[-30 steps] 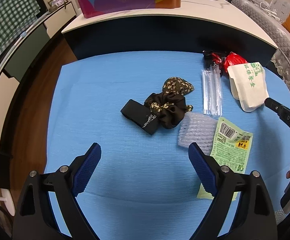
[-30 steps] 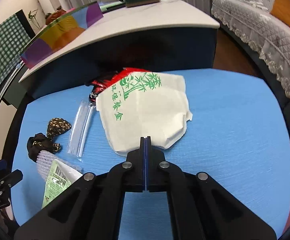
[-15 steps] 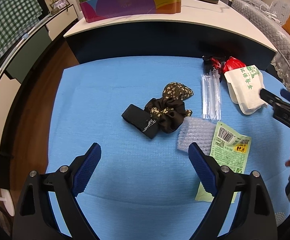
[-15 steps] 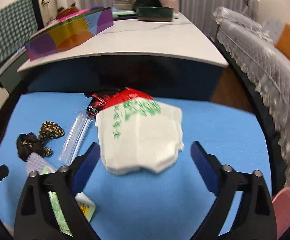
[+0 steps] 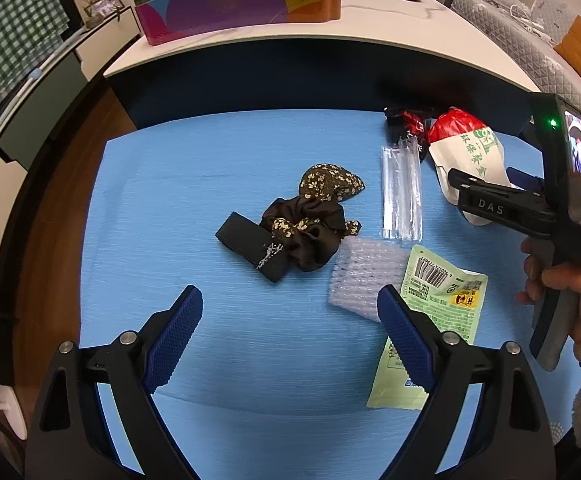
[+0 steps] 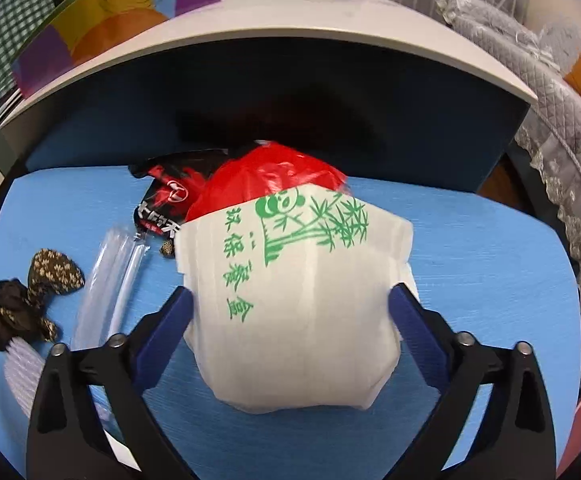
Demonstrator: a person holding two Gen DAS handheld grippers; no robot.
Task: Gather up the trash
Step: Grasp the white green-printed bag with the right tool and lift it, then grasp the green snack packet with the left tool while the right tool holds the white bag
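Right claw (image 6: 290, 312) advanced, closing astride white bag (image 6: 302, 320) (green bamboo print), not gripping.

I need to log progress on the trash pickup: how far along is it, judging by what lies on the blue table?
Nothing looks collected yet. In hand: the right gripper straddles the white paper bag, jaws closing, not yet gripping. Left: the green wrapper, foam sleeve, clear plastic sleeve, red bag and black-red wrapper all lie on the table. The left gripper hangs open over bare table.
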